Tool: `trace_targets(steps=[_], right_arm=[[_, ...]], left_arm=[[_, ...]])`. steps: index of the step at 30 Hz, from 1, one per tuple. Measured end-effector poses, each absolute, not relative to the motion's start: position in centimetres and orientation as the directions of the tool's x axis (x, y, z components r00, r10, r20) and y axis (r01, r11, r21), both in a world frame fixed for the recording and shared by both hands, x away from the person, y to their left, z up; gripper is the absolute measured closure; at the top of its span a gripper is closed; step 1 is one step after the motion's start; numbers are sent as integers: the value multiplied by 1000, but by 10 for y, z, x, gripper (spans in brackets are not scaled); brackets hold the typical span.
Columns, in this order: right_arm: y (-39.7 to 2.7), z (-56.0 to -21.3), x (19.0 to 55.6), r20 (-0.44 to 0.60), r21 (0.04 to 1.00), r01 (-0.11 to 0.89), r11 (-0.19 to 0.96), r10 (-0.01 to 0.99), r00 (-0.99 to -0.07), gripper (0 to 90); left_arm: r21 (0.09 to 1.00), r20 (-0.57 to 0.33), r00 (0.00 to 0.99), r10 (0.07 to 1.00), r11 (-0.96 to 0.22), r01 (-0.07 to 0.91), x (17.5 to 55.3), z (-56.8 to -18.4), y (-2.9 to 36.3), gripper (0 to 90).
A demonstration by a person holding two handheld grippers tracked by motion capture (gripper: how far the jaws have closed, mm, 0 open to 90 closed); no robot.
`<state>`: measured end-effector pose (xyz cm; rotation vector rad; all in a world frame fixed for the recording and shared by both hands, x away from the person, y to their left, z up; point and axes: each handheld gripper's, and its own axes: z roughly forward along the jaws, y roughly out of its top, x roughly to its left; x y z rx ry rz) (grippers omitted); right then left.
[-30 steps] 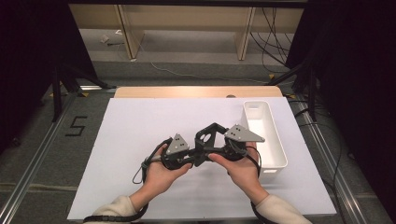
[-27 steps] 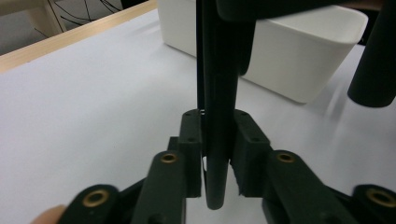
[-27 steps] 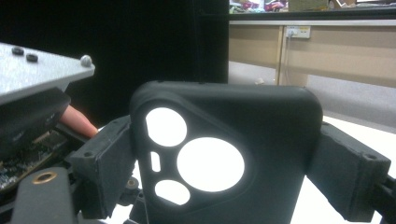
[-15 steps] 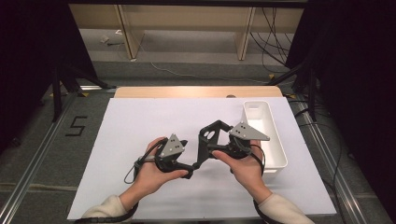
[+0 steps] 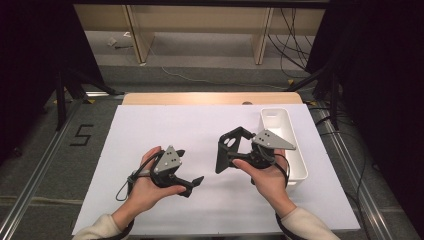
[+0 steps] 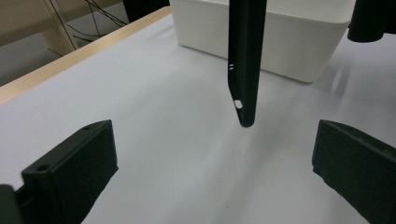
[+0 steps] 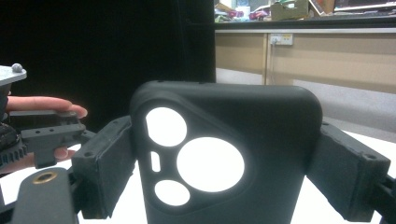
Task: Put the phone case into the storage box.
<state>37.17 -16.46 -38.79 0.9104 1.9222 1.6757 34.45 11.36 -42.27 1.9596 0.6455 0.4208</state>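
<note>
Right gripper view: right claw clamps phone case.

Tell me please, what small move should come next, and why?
Probably carry the phone case over the white bin. The right gripper clamps it by both edges, the left gripper has just opened and stands apart, and the bin is right beside.

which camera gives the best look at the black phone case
The right gripper view: the black phone case faces the camera between the right gripper's jaws, with its round camera cutouts plain. The left gripper view shows it edge-on before the white bin. The high view shows it small.
</note>
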Motion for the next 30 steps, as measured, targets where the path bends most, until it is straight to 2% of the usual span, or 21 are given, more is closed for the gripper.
trace_targets(steps=[30], right_arm=[[-176,-379,373,104,982,186,29,736,-669,157]], left_arm=[[885,26,768,640,-372,280,333,-433,152,0]])
